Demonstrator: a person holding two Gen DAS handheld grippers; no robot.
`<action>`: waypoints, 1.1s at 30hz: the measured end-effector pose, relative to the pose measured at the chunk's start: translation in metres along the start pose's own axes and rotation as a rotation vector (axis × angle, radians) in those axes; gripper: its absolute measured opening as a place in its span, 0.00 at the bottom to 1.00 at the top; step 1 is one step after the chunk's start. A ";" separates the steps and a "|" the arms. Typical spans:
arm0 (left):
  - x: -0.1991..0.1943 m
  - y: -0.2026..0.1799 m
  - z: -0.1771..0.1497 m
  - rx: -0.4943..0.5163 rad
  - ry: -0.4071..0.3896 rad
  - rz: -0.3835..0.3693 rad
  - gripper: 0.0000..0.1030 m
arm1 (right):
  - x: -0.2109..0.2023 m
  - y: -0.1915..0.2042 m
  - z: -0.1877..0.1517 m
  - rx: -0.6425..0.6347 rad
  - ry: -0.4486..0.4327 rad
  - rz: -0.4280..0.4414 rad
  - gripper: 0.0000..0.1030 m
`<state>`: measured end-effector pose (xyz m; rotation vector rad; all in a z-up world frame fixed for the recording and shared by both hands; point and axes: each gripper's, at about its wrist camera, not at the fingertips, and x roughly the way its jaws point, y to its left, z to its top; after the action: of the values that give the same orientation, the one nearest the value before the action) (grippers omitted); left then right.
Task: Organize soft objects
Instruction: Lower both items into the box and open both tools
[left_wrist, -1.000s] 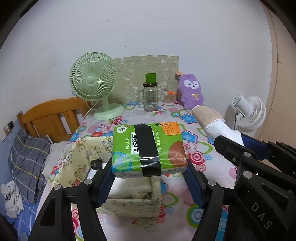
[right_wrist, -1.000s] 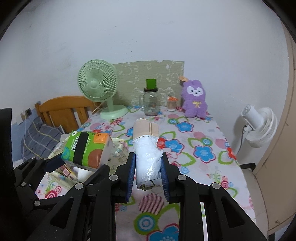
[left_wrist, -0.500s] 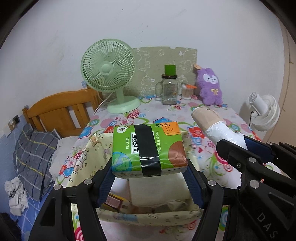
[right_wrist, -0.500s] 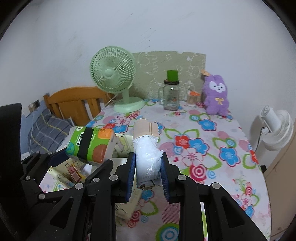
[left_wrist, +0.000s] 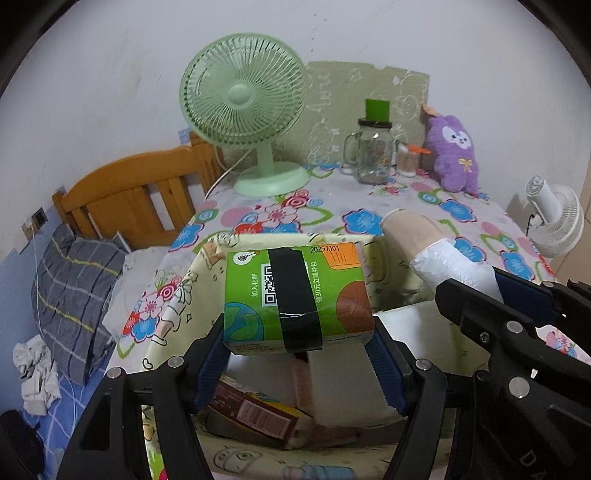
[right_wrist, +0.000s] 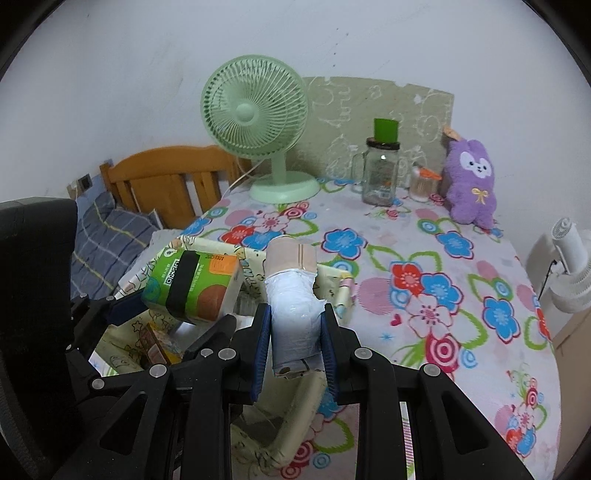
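My left gripper (left_wrist: 299, 347) is shut on a green tissue pack (left_wrist: 297, 297) banded with black tape, held above the open cream fabric bin (left_wrist: 173, 314). The same tissue pack (right_wrist: 194, 286) shows at the left of the right wrist view. My right gripper (right_wrist: 295, 332) is shut on a white and beige wrapped roll (right_wrist: 293, 295), also hovering over the bin (right_wrist: 332, 275). That roll (left_wrist: 439, 251) juts in from the right in the left wrist view. Inside the bin lie a brown packet (left_wrist: 258, 413) and white items.
On the flowered table (right_wrist: 424, 280) stand a green fan (right_wrist: 258, 125), a glass jar with a green lid (right_wrist: 382, 173), a small container (right_wrist: 421, 184) and a purple plush rabbit (right_wrist: 471, 181). A wooden bed frame (left_wrist: 140, 199) and plaid pillow (left_wrist: 70, 295) sit left; a white fan (right_wrist: 569, 266) right.
Both grippers moved forward and down with their loads, now over the bin. The bin's inside has come into view, and the fan and jar look closer.
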<state>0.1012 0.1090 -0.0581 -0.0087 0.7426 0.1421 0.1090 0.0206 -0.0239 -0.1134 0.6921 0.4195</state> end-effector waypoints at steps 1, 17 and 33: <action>0.003 0.002 -0.001 -0.004 0.007 0.001 0.71 | 0.003 0.001 0.000 -0.003 0.006 0.003 0.28; 0.013 0.015 -0.006 -0.029 0.032 0.021 0.93 | 0.030 0.014 0.003 -0.025 0.042 0.027 0.28; 0.000 0.013 -0.012 -0.001 0.025 -0.002 0.99 | 0.034 0.015 0.000 -0.014 0.063 0.099 0.69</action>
<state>0.0918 0.1209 -0.0662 -0.0122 0.7677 0.1409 0.1256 0.0459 -0.0451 -0.1062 0.7587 0.5178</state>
